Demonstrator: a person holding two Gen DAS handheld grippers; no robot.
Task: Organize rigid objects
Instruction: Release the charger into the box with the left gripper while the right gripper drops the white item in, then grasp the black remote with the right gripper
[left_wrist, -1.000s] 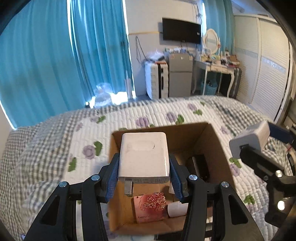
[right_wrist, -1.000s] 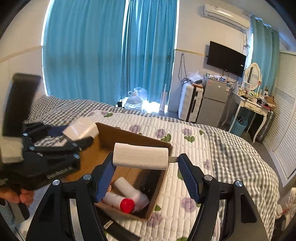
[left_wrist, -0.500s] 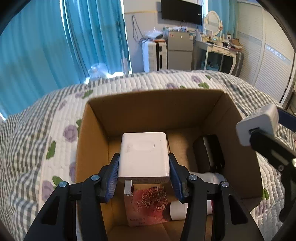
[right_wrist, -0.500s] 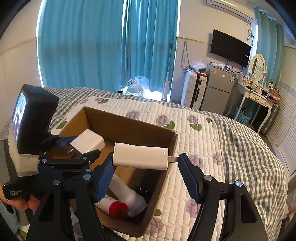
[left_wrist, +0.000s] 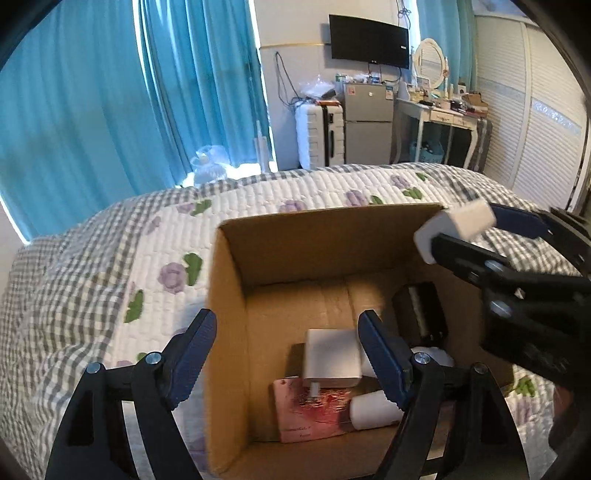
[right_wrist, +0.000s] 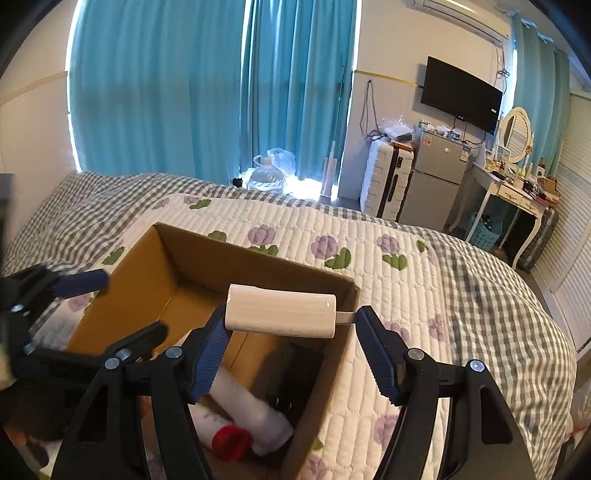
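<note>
One open cardboard box (left_wrist: 229, 332) sits on the quilted bed (left_wrist: 110, 277) and fills the lower centre of both views.

In the left wrist view the left gripper (left_wrist: 286, 354) occupies the bottom of the frame. Its two blue-padded fingers (left_wrist: 192, 350) are opening and stand wide, one on each side of the box's left part, pressing on nothing. Between and below them, inside the box at lower centre, lies one white power adapter (left_wrist: 332, 358) with its prongs pointing toward the bottom edge; neither pad touches it. It rests partly on one pink card with a floral pattern (left_wrist: 306, 413). Just right of that card lies one white cylindrical container (left_wrist: 373, 410), and one black object (left_wrist: 421, 314) stands against the box's right wall.

In the right wrist view the right gripper (right_wrist: 291, 349) fills the bottom of the frame. Its fingers hold a second white power adapter (right_wrist: 280, 312) crosswise at centre frame: the left pad presses one end, and the metal prongs at the other end meet the right pad. That adapter hangs over the box's right half. Below it inside the box lie one white bottle with a red cap (right_wrist: 221, 432) and one more white cylinder beside it. The left gripper's black frame shows at the left edge of this view.

Two adapters in all: one in the box, one held.
</note>
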